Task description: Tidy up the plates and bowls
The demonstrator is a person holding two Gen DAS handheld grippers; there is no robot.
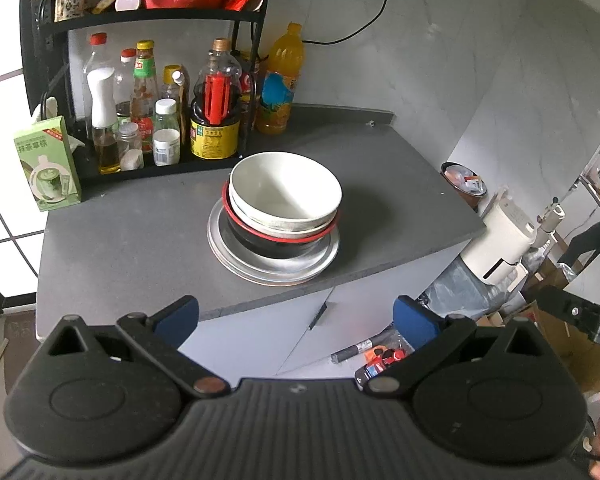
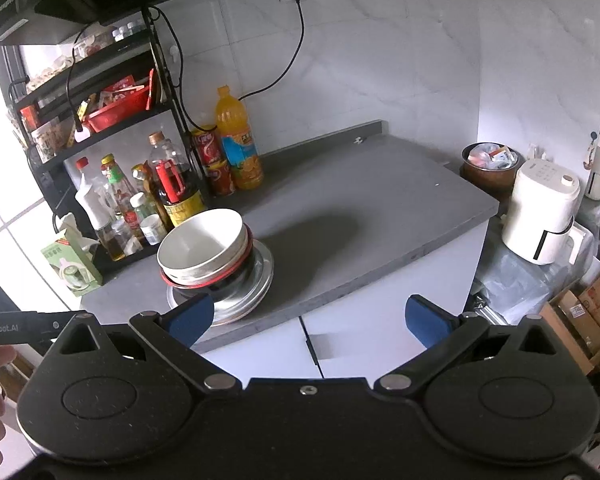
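We're holding the left gripper (image 1: 296, 320) wide open and empty at the bottom of the frame, the right gripper (image 2: 308, 318) gaping and empty too; mid-frame, the white bowls (image 1: 286, 194) are sitting nested in a black bowl (image 1: 276, 246) on stacked plates (image 1: 236, 256) on the grey counter (image 1: 132, 236)

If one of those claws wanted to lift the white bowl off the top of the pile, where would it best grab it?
Probably by the rim of the white bowl, coming down from above on the near side, one finger inside and one outside. It sits upright, nested in the black bowl, so only its thin lip stands free. The left gripper is open.
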